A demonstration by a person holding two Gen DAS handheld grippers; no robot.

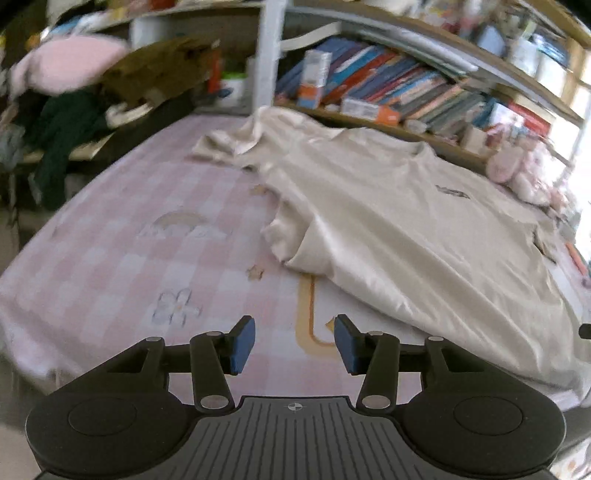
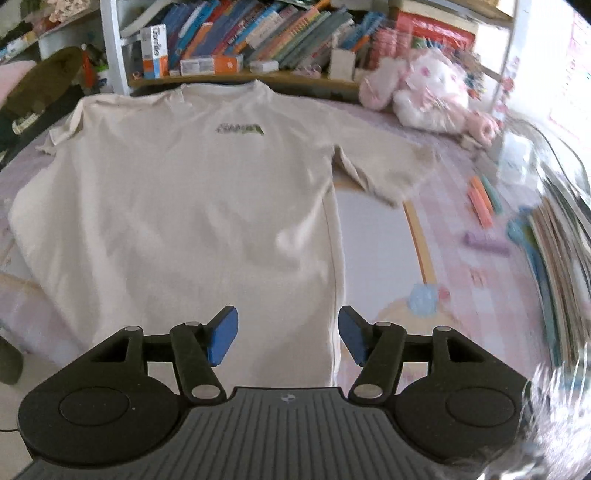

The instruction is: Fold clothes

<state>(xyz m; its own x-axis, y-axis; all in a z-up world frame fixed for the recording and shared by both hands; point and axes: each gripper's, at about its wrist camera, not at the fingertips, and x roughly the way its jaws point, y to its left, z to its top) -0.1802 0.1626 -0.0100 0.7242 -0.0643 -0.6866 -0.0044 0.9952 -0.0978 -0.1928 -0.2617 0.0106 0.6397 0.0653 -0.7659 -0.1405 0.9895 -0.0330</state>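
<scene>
A cream T-shirt [image 2: 192, 192] with a small dark chest logo lies spread face-up on the pink checked bed sheet [image 1: 110, 266], collar toward the bookshelf. In the left wrist view the T-shirt [image 1: 388, 221] fills the right half, its left sleeve rumpled at the far end. My left gripper [image 1: 294, 343] is open over bare sheet, left of the shirt's hem side edge. My right gripper [image 2: 288, 338] is open above the shirt's lower right part, near the hem, with nothing between its blue pads.
A low shelf of books [image 2: 258, 33] runs behind the bed. A pink plush toy [image 2: 428, 92] sits at the back right. Pens and markers [image 2: 484, 203] and stacked books [image 2: 554, 258] lie on the right. Piled clothes [image 1: 66, 122] sit at the far left.
</scene>
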